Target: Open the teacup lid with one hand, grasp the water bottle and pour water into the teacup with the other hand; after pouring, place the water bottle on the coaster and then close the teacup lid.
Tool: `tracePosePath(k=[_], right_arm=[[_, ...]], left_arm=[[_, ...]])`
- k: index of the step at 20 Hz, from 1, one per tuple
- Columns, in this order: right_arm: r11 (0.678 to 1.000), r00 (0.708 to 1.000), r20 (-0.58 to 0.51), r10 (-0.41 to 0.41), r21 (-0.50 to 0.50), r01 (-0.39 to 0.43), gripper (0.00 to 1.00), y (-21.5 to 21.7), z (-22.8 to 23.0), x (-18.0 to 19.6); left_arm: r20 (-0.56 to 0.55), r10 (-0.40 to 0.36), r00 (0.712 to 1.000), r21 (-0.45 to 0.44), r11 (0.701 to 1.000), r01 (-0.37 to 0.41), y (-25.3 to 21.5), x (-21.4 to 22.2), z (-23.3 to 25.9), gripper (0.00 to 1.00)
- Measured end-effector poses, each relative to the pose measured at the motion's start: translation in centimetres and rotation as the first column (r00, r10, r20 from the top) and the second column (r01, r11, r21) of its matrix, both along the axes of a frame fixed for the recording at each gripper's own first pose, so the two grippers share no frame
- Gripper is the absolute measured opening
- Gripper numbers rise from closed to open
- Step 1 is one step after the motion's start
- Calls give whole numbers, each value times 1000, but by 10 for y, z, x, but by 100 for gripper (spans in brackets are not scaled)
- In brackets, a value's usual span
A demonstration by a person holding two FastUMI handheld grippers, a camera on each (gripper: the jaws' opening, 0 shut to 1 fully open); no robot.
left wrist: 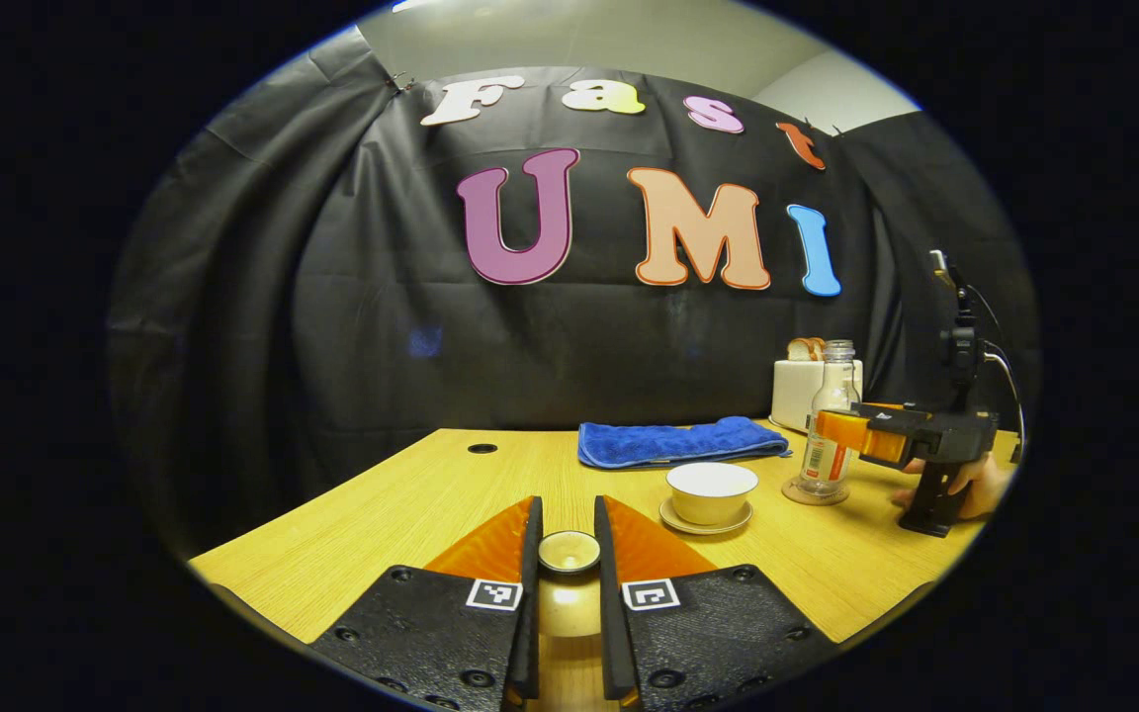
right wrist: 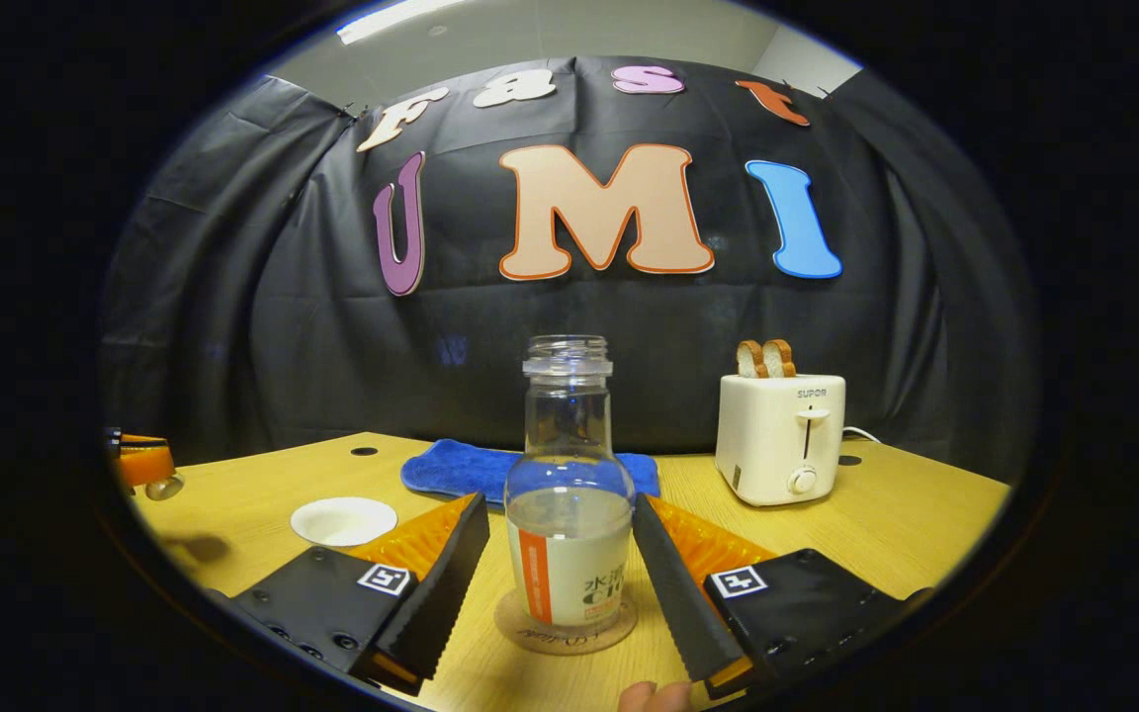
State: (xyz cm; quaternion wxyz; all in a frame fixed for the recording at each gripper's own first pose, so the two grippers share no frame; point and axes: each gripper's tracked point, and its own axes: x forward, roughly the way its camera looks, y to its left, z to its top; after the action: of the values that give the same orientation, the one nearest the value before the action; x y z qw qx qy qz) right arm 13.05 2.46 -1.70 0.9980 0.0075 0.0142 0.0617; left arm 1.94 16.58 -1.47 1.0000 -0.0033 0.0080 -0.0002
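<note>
My left gripper (left wrist: 568, 506) is shut on the knob of the pale teacup lid (left wrist: 569, 552), held up over the near part of the wooden table (left wrist: 382, 514). The uncovered white teacup (left wrist: 711, 489) sits on its saucer (left wrist: 706, 521) further right. In the right gripper view the cup (right wrist: 344, 520) lies low at the left, with the left gripper (right wrist: 139, 463) and lid (right wrist: 165, 486) beyond it. The clear water bottle (right wrist: 569, 494), uncapped and partly filled, stands upright on the round coaster (right wrist: 530, 625). My right gripper (right wrist: 560, 509) is open, one finger on each side of the bottle with small gaps. From the left gripper view, the right gripper (left wrist: 836, 430) straddles the bottle (left wrist: 834, 381).
A folded blue towel (left wrist: 678, 441) lies at the back of the table. A white toaster (right wrist: 780, 437) with two bread slices stands at the back right. A hand (left wrist: 975, 485) holds the right gripper's handle. Cable holes (left wrist: 481, 448) dot the tabletop.
</note>
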Motion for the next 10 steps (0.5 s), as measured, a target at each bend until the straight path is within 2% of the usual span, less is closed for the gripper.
tracePosePath(k=[1,2,6,10], right_arm=[[1000,1000,2,11,0,-11,96,-1,2,-7],[1000,1000,3,25,1,-25,93,-5,2,-17],[999,999,5,53,4,-53,93,-29,6,-56],[998,998,5,61,5,-61,95,-54,9,-84]], left_arm=[[-1,-2,1000,0,1000,2,-1,0,0,22],[-2,-2,1000,0,1000,2,-1,1,0,22],[-1,-1,1000,-2,1000,1,-5,12,0,22],[-9,-11,1000,-3,1000,11,-23,49,-2,22]])
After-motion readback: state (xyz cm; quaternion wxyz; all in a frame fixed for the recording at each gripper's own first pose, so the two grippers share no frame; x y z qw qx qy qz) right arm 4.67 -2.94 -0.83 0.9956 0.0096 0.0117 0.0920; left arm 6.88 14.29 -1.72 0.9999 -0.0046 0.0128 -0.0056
